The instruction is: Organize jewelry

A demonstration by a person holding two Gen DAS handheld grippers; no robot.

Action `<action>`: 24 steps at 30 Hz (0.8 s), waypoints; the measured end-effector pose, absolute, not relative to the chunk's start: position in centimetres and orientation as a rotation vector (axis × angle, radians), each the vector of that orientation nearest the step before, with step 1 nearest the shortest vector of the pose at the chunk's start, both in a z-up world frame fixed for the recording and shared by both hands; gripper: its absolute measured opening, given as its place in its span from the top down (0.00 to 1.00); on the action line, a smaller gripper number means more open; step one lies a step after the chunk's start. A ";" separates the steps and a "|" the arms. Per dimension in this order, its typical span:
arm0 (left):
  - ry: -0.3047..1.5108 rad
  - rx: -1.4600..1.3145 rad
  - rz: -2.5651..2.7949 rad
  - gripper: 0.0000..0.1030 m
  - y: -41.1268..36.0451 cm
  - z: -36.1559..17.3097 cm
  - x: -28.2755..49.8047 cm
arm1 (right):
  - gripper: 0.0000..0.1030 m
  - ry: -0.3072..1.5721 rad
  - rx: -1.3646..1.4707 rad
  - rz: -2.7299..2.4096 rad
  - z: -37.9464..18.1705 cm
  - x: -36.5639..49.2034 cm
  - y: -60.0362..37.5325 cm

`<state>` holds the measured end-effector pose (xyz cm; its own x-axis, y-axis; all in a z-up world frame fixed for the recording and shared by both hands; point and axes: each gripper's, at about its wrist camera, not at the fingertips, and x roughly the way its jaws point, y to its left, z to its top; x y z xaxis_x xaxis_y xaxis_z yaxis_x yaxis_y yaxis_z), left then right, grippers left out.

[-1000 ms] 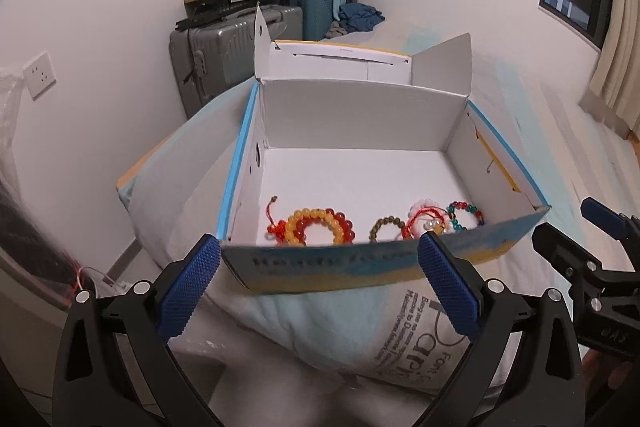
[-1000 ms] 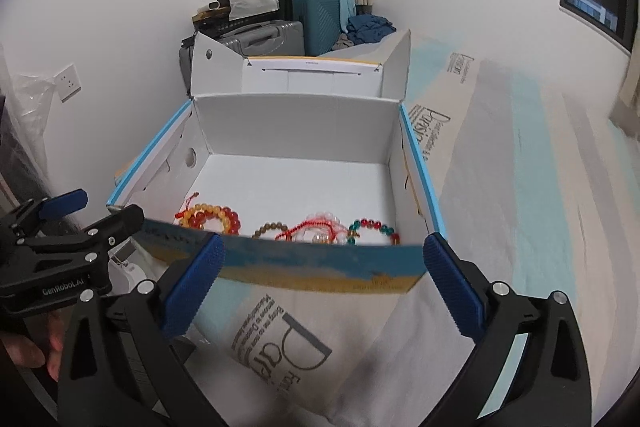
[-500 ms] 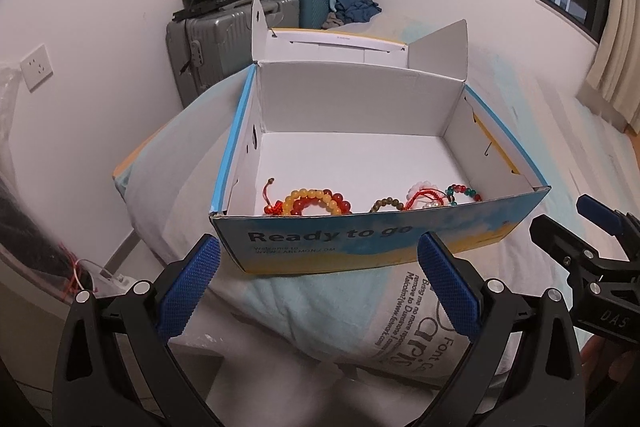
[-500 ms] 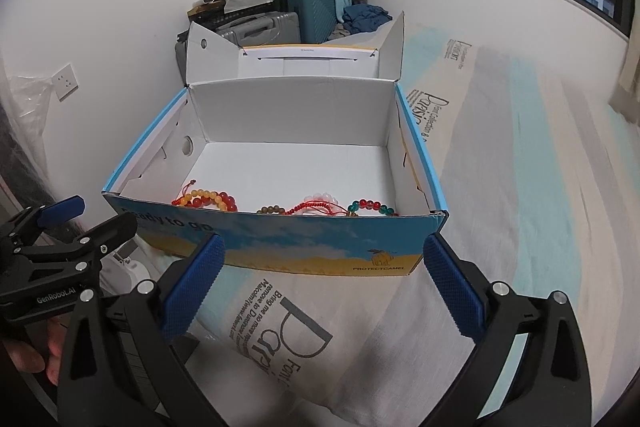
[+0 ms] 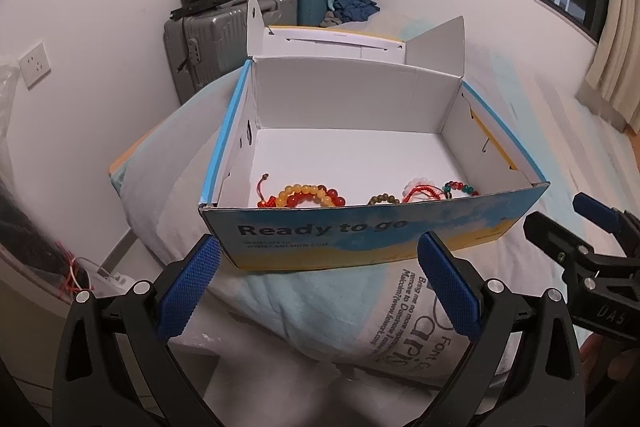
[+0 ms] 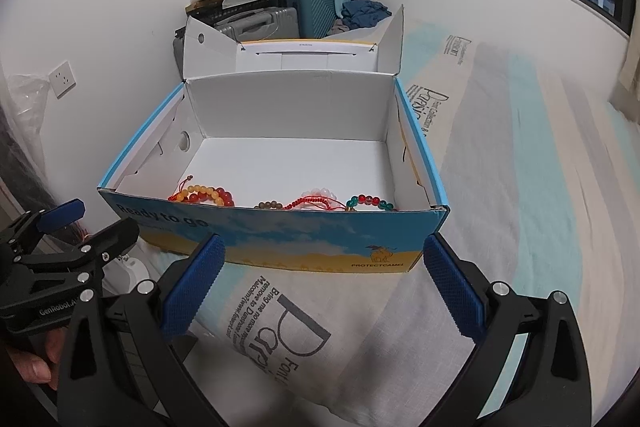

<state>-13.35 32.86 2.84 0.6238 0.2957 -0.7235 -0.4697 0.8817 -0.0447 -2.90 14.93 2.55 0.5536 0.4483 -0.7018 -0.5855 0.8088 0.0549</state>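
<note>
Both tongs, left and right, hover spread before the open box, four bracelets lining its front wall.

My jaws wear knurled blue rubbery pads on matt black plastic, before a smooth printed cardboard box holding glossy beaded bracelets on soft cloth bedding.

The box's front wall hides the near halves of the bracelets; its small print is unreadable.
</note>
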 end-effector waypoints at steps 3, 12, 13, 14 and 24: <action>0.789 -0.263 0.443 0.06 33.1 2.8 -13.2 | 0.07 0.772 -0.196 0.615 2.5 -2.9 15.0; 0.794 -0.259 0.469 0.06 33.4 2.7 -13.1 | 0.07 0.784 -0.187 0.615 2.2 -2.6 15.1; 0.794 -0.267 0.469 0.06 33.5 2.7 -13.1 | 0.07 0.783 -0.187 0.614 2.2 -2.7 15.1; 0.792 -0.278 0.463 0.06 33.6 2.6 -13.1 | 0.07 0.784 -0.187 0.615 2.2 -2.6 15.1; 0.802 -0.311 0.448 0.06 33.6 2.3 -12.6 | 0.07 0.796 -0.183 0.615 1.9 -2.4 15.0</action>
<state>-12.62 33.65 2.34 0.6098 0.2663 -0.7465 -0.4965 0.8625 -0.0980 -2.39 14.98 1.91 0.5366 0.4461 -0.7162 -0.5797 0.8117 0.0713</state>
